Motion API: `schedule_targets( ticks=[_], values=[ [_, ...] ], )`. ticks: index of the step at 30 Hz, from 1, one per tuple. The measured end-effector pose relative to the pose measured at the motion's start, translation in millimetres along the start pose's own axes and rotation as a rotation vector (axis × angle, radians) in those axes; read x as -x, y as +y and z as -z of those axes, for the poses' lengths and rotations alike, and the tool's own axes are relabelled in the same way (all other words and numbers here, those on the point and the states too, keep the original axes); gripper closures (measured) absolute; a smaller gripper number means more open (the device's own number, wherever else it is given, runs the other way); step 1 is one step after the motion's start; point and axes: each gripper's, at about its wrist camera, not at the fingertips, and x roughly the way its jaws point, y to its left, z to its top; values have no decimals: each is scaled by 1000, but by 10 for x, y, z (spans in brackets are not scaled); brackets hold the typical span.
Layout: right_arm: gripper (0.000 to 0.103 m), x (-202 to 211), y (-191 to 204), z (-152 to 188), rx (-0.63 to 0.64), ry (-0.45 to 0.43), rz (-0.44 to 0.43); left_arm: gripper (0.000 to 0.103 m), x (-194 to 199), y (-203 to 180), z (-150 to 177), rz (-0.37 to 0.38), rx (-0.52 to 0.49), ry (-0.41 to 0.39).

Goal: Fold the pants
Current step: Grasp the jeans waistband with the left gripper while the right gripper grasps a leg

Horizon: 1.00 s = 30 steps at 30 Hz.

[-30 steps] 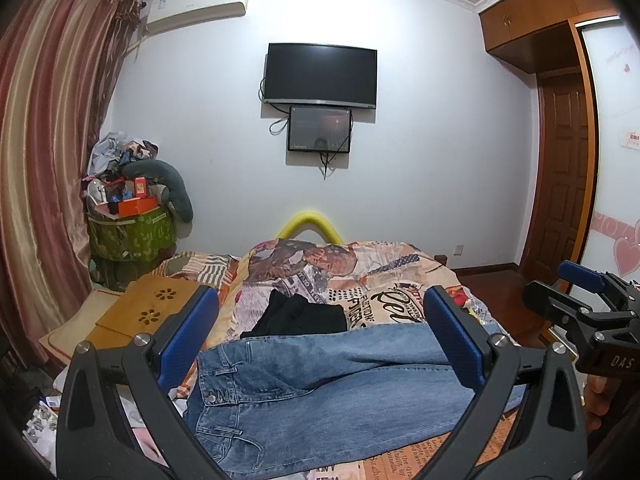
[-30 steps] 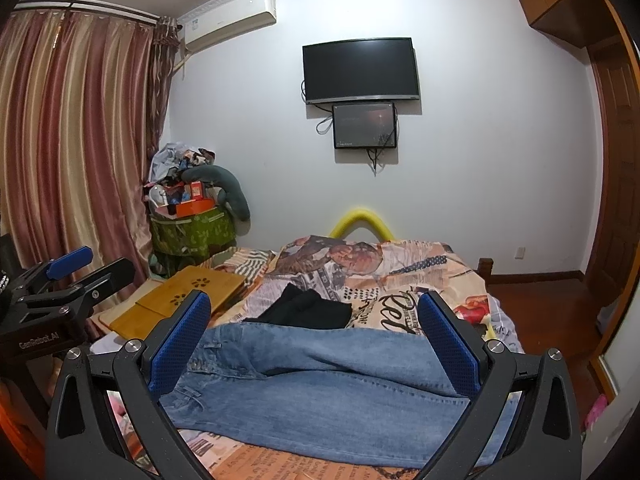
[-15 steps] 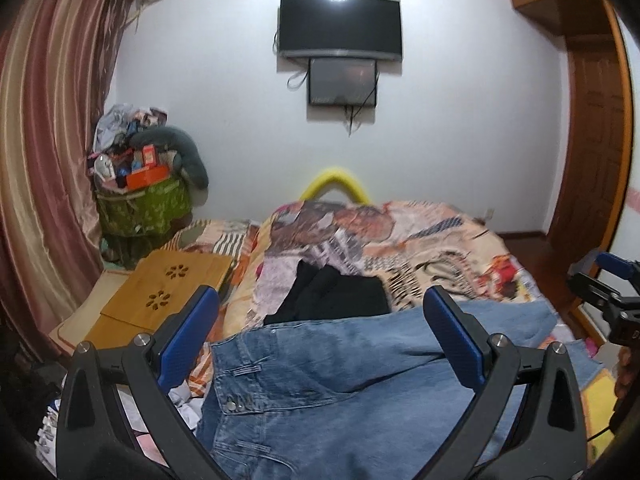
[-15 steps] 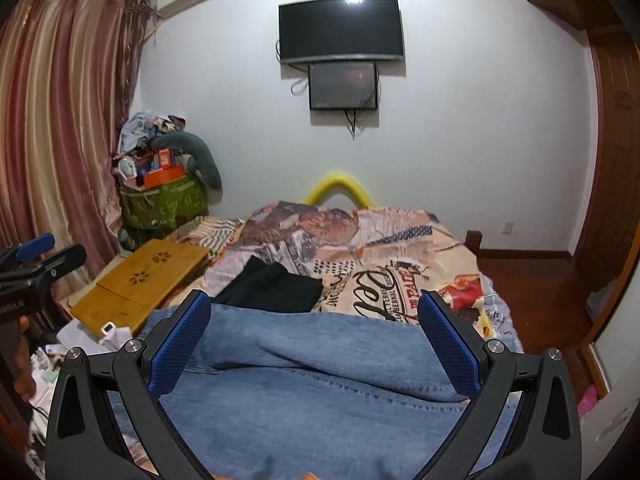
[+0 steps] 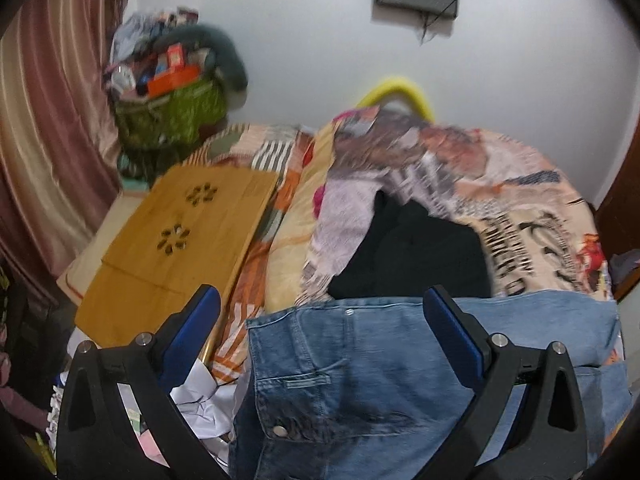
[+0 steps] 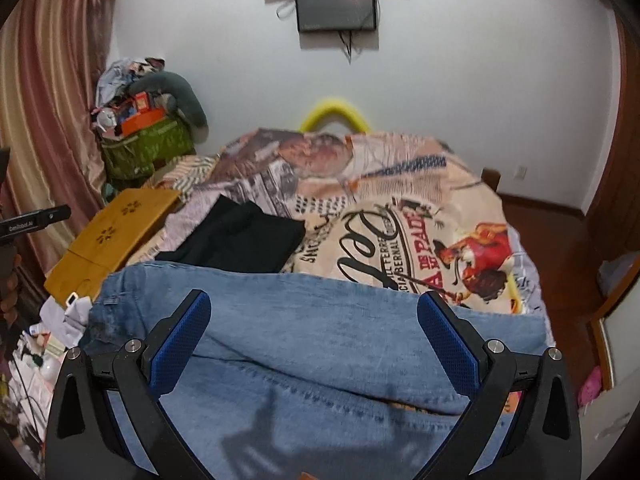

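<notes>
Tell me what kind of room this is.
Most likely a home bedroom: jeans lie across a bed with a printed cover, a striped curtain hangs at the left, and a screen is mounted on the wall.

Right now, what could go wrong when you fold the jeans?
The black garment lies right beside the jeans, so a hand-held gripper might pinch it too. The jeans lie near the bed's edge above the cluttered floor and might slide off. Both hand-held grippers, left and right, are open, holding nothing.
</notes>
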Motion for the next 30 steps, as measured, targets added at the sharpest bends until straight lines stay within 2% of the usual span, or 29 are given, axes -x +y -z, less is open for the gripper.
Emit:
schedule_targets(
  ticks=[1, 3, 9, 11, 15, 20, 25, 26, 28, 30],
  values=[
    [0, -85, -30, -17, 2, 12, -5, 11, -131, 30, 7, -4, 4, 27],
    [0, -260, -91, -27, 9, 43, -3, 16, -391, 63, 53, -11, 7, 86],
    [2, -791, -227, -69, 32, 127, -27, 19, -1065, 199, 280, -54, 15, 218],
    [3, -974, -268, -78, 34, 163, -27, 22, -1258, 242, 369, -71, 16, 257],
    [10, -1298, -273, -76, 57, 228, -41, 32, -1553, 299, 483, -83, 13, 330],
    [14, -1530, -164, -37, 159, 248, -39, 33, -1734, 377, 583, -130, 23, 359],
    [15, -1744, -54, -27, 209, 295, -95, 33, -1907, 463, 677, -84, 97, 391],
    [15, -1765, -44, -23, 207, 290, -99, 36, -1918, 473, 685, -72, 109, 391],
    [21, -1767, -28, -33, 200, 287, -108, 52, -1915, 479, 696, -29, 132, 388],
    [37, -1738, 3, -37, 196, 284, -120, 59, -1873, 441, 693, -24, 121, 375]
  ],
)
